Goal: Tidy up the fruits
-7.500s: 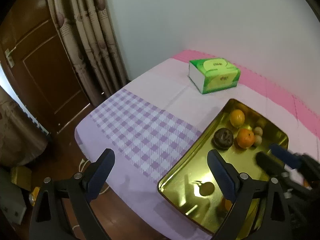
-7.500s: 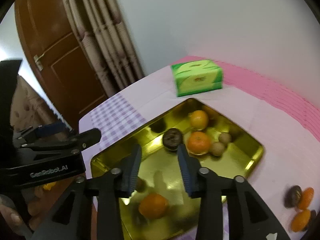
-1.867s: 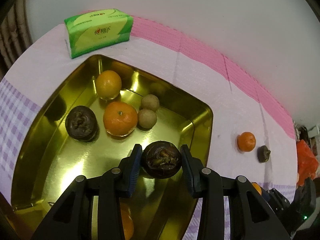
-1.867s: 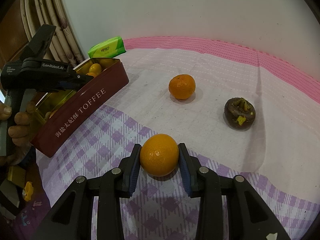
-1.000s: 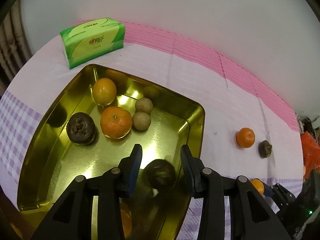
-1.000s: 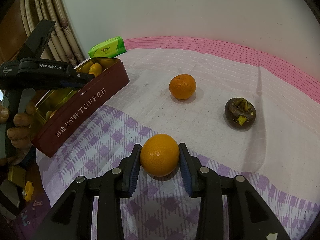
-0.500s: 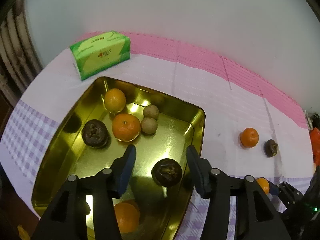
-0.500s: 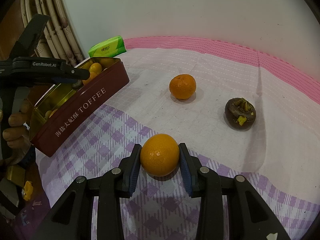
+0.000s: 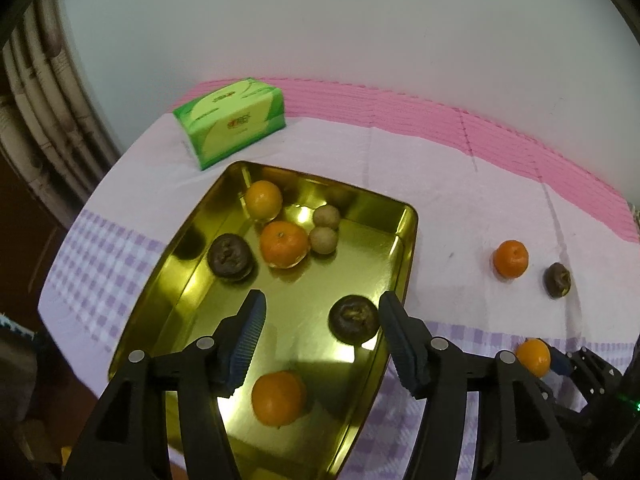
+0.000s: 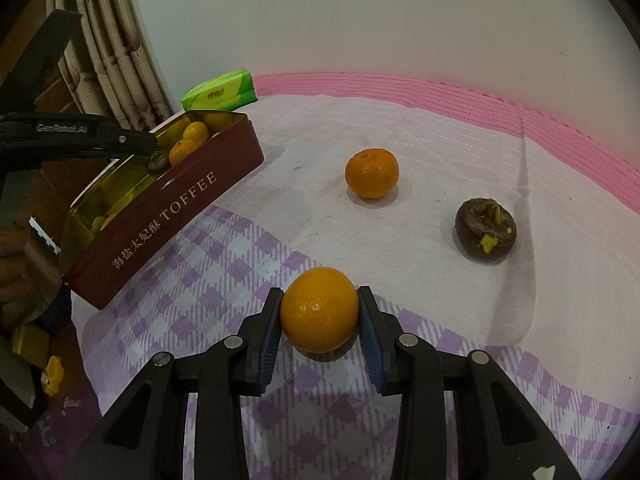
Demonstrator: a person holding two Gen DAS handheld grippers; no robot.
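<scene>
- Curtains and a green tissue box (image 9: 230, 122) sit at the far left of the table, well clear of the fruit, so neither gets in the way of the sorting.
- Gold tin (image 9: 404, 268), lettered TOFFEE on its red outer wall, is the collecting place: it holds two oranges, two small brown fruits and a dark fruit at the far end, another dark fruit (image 9: 354, 319) near the right wall and an orange (image 9: 279, 398) near the front.
- Left gripper (image 9: 320, 338) hangs above the tin with its jaws spread wide and nothing between them; the dark fruit lies free on the tin floor below, apart from both pads, which suggests a finished drop.
- Right gripper (image 10: 319, 328) has its jaws closed against both sides of a loose orange (image 10: 319, 309) on the checked cloth, likely the next piece bound for the tin; whether it is lifted off the cloth I cannot tell.
- Farther right, a second orange (image 10: 372, 173) and a split dark fruit (image 10: 485, 225) lie apart on the white cloth, well away from the tin, so the job is probably a bit over halfway.
</scene>
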